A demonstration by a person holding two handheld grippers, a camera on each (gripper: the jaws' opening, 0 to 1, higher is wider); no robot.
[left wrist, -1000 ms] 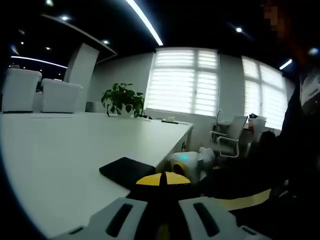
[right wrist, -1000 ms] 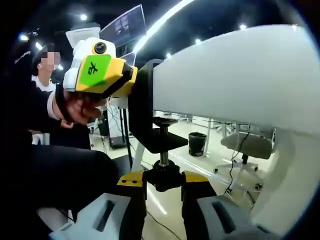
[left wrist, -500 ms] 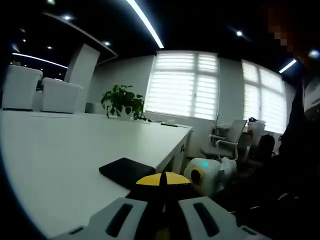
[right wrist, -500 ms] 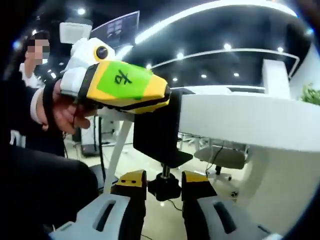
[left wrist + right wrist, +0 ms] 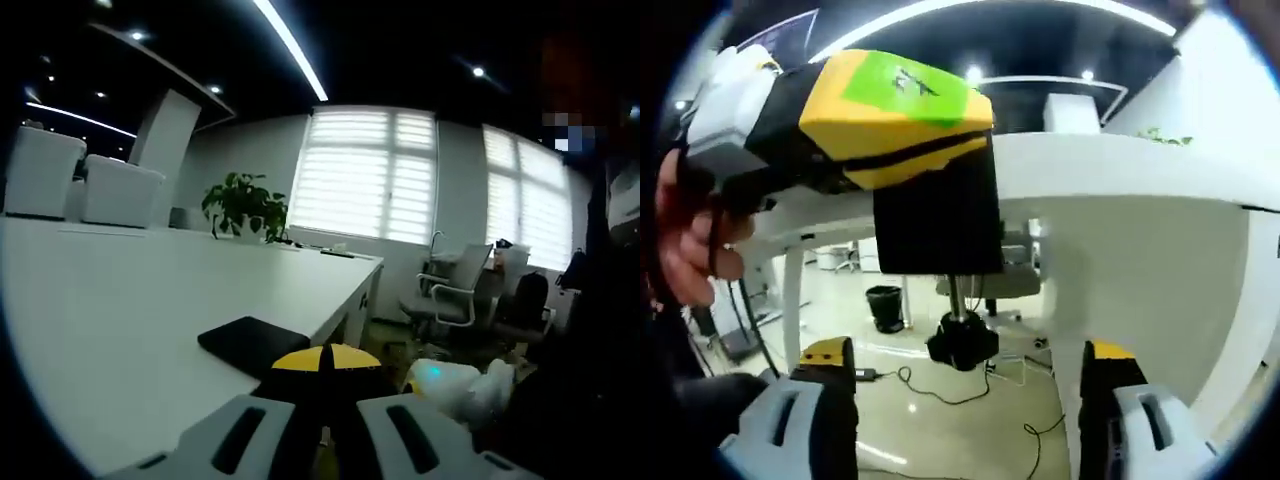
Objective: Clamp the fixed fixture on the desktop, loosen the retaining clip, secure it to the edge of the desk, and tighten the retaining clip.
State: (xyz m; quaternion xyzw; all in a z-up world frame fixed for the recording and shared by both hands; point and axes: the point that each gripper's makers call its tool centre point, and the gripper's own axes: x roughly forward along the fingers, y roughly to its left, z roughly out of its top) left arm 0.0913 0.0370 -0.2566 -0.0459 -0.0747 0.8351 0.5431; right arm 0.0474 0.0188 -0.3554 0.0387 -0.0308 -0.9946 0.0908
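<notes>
The black clamp fixture (image 5: pixel 938 218) sits on the edge of the white desk (image 5: pixel 1120 168). Its top plate (image 5: pixel 252 341) lies flat on the desktop (image 5: pixel 140 290). Its screw knob (image 5: pixel 962 345) hangs below the desk edge. My left gripper (image 5: pixel 325 366), yellow with a green label, is shut on the fixture's back; a hand holds the left gripper (image 5: pixel 968 148) in the right gripper view. My right gripper (image 5: pixel 965 375) stands open below the knob, its jaws wide apart and touching nothing. The right gripper's white body (image 5: pixel 455 385) appears low beside the desk.
A potted plant (image 5: pixel 245 200) stands at the desk's far end, with white chairs (image 5: pixel 80 185) along the far side. Office chairs (image 5: pixel 455 290) sit by the windows. Under the desk are a bin (image 5: pixel 886 307) and cables (image 5: pixel 940 385) on the floor.
My right gripper has opened and let go of the screw knob, which it was shut on before. It has dropped lower beside the desk. The left gripper and fixture have stayed put.
</notes>
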